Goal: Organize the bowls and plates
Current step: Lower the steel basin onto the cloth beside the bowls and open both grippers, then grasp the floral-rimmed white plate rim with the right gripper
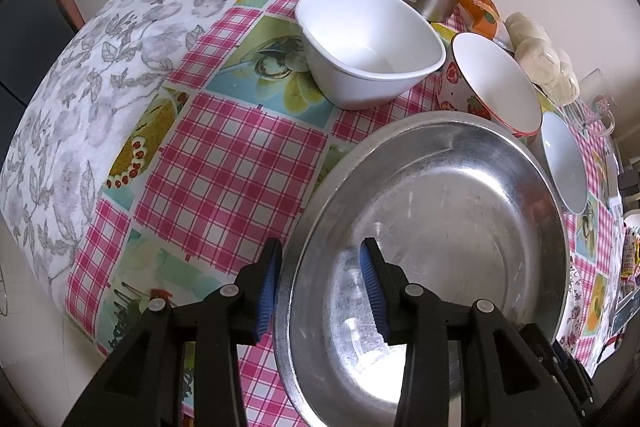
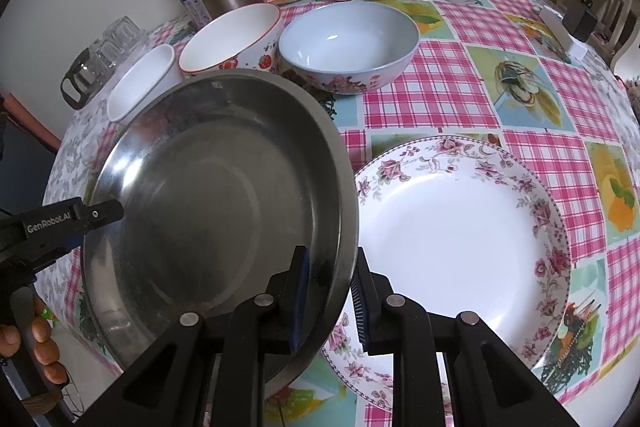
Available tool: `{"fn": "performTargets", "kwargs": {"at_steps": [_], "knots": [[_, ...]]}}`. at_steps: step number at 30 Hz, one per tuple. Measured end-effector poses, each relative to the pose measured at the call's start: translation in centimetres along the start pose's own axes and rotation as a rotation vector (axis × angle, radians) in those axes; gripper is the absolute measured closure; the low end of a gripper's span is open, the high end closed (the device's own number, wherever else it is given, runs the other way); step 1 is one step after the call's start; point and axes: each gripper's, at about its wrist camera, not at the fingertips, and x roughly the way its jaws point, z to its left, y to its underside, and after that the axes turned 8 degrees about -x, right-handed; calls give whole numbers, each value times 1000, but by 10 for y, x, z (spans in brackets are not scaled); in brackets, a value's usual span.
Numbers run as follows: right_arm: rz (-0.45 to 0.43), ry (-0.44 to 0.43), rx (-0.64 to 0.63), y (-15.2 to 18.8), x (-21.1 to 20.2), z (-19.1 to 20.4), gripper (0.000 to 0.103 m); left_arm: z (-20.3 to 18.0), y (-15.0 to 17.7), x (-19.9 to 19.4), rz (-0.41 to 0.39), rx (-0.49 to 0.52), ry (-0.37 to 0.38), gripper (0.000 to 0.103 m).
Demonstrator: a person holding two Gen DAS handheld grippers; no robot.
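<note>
We have the metal plate (image 2: 224, 203) between us and the bowls, tilted: in the right wrist view its right edge rides above the flowered plate (image 2: 460, 247) while its left side sinks toward the tablecloth (image 1: 224, 147). The right gripper (image 2: 330, 291) stands narrow with the rim passing between its pads; we judge it clamped there, though the outer pad seems a hair off the metal. The left gripper (image 1: 320, 291) straddles the opposite rim with clear gaps either side, so it is loose, not gripping. The plate looks thin, stiff and light, but smooth and slippery, so we expect it to pivot in a one-sided pinch; the flat rim is the only sensible hold, deep enough for the pads to seat. Being round, it has no long axis; its open face looks up and leans toward the left. The flowered plate under it is ceramic and chips easily, as do the white bowl (image 1: 372, 47), the strawberry bowl (image 2: 236, 39) and the blue bowl (image 2: 348, 47) behind.
</note>
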Motion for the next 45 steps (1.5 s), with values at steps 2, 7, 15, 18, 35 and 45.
{"fn": "performTargets", "kwargs": {"at_steps": [2, 7, 15, 18, 35, 45], "knots": [[0, 1, 8, 0, -2, -3, 68, 0, 0, 0, -1, -3, 6, 58], [-12, 15, 16, -1, -7, -5, 55, 0, -2, -3, -12, -3, 9, 52], [-42, 30, 21, -4, -14, -7, 39, -2, -6, -7, -37, -5, 13, 43], [-45, 32, 27, -4, -15, -8, 37, -2, -6, -10, -45, -5, 4, 42], [-94, 36, 33, -6, -26, -15, 17, -7, -9, -30, -179, 19, -29, 15], [-125, 45, 66, -5, -37, -35, 2, -17, -5, -44, -236, 20, 2, 3]]}}
